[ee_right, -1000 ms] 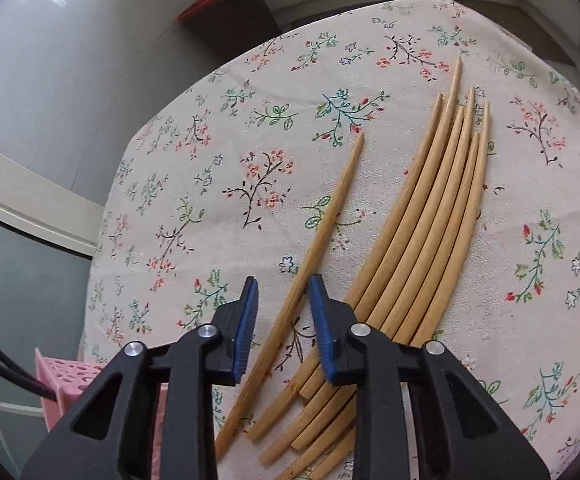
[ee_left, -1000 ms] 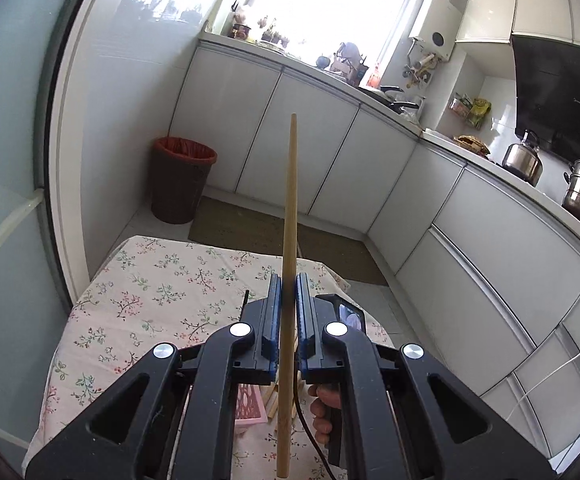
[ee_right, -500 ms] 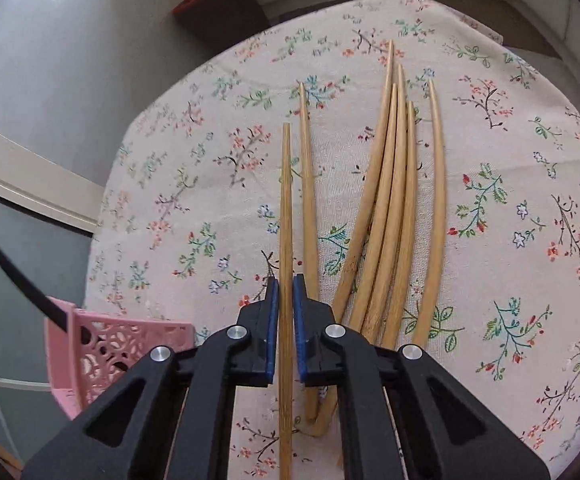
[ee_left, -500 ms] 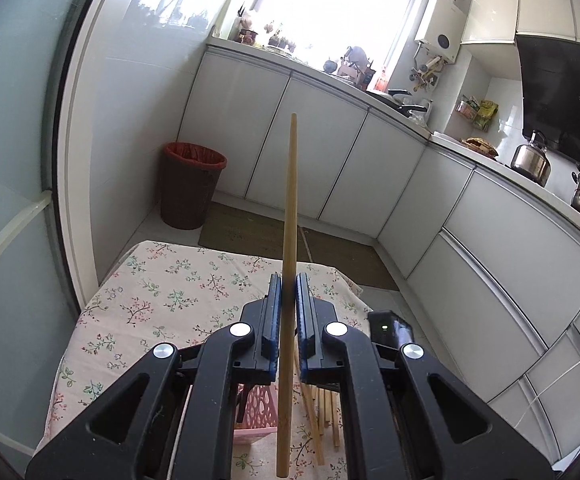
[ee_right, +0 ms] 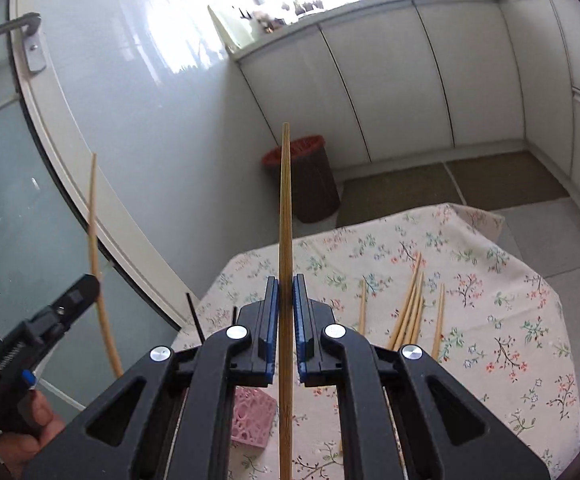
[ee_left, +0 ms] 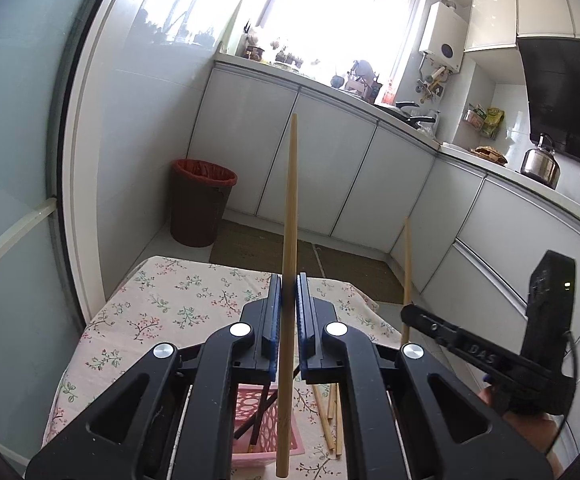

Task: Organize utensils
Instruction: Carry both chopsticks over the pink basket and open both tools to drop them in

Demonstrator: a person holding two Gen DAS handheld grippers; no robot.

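My left gripper (ee_left: 288, 286) is shut on a bamboo chopstick (ee_left: 290, 208) that stands upright between its blue pads, above the pink basket (ee_left: 266, 436). Dark chopsticks lean inside that basket. My right gripper (ee_right: 285, 288) is shut on another bamboo chopstick (ee_right: 285, 208), lifted clear of the table. In the left wrist view the right gripper (ee_left: 406, 314) shows at the right with its chopstick (ee_left: 407, 264). In the right wrist view the left gripper (ee_right: 94, 280) shows at the left. Several bamboo chopsticks (ee_right: 410, 308) lie on the floral tablecloth (ee_right: 502, 320).
A dark waste bin (ee_left: 202, 200) with a red liner stands on the floor beyond the table. White kitchen cabinets (ee_left: 330, 168) run behind it. A glass door with a handle (ee_right: 22, 36) is at the left. A hand (ee_right: 30, 420) holds the left gripper.
The right gripper closed on one chopstick lying on the cloth and raised it, tilting up until the room shows. The left gripper kept its chopstick and barely moved.
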